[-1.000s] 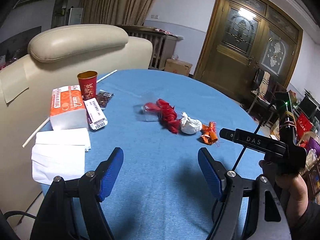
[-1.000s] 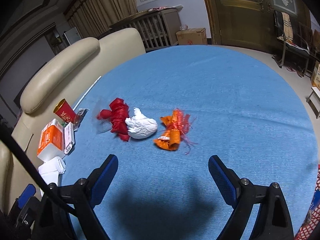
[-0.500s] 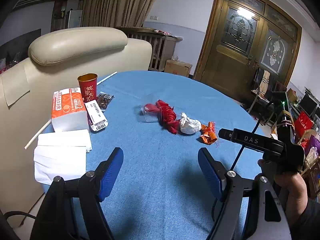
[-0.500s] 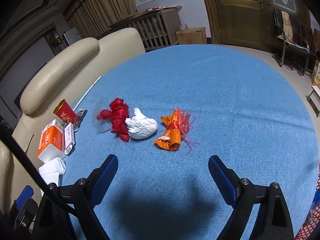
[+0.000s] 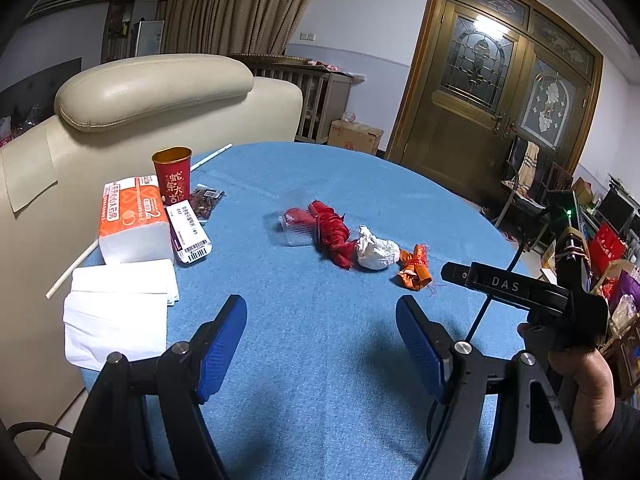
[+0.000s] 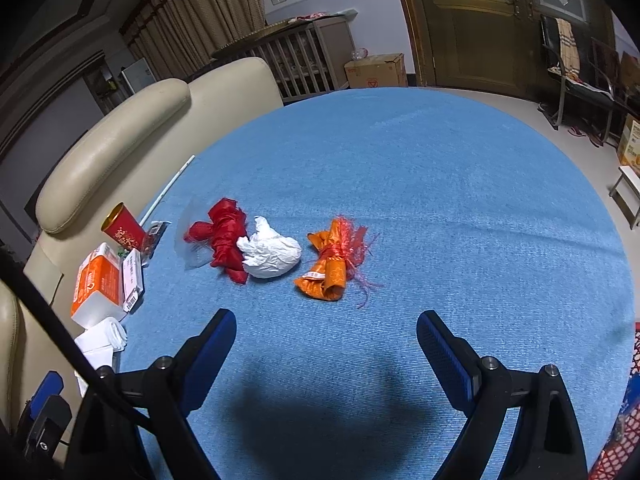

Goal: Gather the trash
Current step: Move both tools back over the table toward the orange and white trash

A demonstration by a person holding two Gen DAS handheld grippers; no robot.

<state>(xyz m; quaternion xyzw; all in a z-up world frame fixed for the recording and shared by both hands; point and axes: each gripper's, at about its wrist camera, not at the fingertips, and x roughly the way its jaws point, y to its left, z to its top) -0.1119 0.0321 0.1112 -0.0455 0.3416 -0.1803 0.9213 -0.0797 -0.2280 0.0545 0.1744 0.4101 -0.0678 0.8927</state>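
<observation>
Nothing on the counter [image 6: 460, 184] has shifted since the earlier frames, and both claws hang over the same blue cloth with the same gap between their fingers. Left claw [image 5: 320, 344] stands wide open with nothing between its blue pads, above bare cloth short of the trash. Right claw [image 6: 326, 354] is spread wider still, also empty, with the trash lying just beyond its tips. That trash sits in a row near the middle of the counter: a red wad [image 6: 224, 234] lying partly on a clear plastic piece [image 6: 192, 240], a crumpled white wad [image 6: 272, 256] touching the red one, and an orange wrapper [image 6: 332, 268] apart to the right. At the left edge stand a red cup [image 5: 173, 174], a tissue pack [image 5: 132, 216] and folded white napkins [image 5: 116, 320].
</observation>
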